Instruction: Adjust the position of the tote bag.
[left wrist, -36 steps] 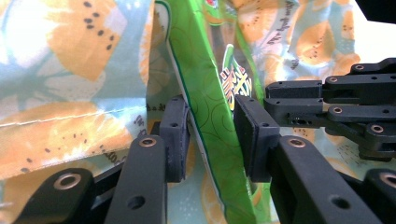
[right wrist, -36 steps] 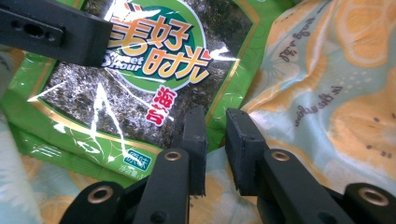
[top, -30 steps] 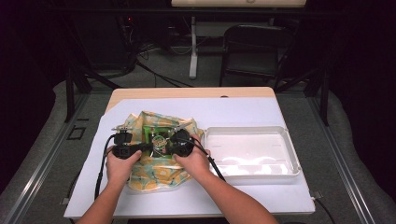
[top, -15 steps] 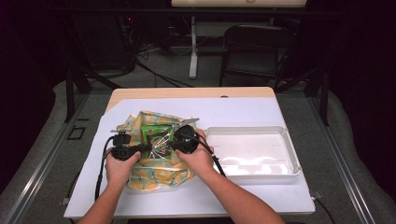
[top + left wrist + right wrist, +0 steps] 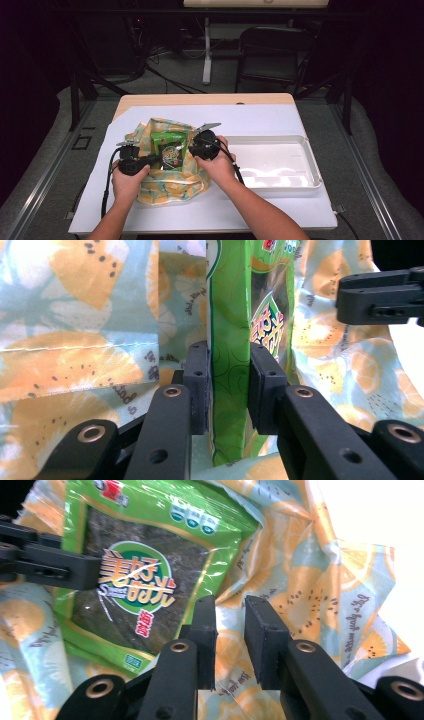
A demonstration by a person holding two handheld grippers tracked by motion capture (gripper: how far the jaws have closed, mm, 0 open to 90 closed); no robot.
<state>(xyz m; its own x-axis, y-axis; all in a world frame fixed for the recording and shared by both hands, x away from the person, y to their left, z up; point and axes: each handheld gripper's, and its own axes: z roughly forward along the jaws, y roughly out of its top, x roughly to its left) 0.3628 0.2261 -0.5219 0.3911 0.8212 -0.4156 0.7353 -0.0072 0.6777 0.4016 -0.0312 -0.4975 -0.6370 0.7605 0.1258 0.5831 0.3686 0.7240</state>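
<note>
Green foil snack packet (image 5: 170,150) centre-left of the high view, standing on the orange-and-blue fruit-print cloth bag (image 5: 167,187). Left gripper (image 5: 229,385): 2 jaws, just closing, clamp packet's edge. Right gripper (image 5: 230,635): jaws parted over bag cloth, nothing pinched. White plastic tray (image 5: 310,165) at right.

Black hand-held gripper (image 5: 229,385) jaws with brass-ringed screw holes, trailing black cables.

A snack packet (image 5: 170,150) sits in the fabric bag (image 5: 167,187) on the table's (image 5: 260,112) left half. A tray (image 5: 310,165) lies just right of the bag, near the right edge
</note>
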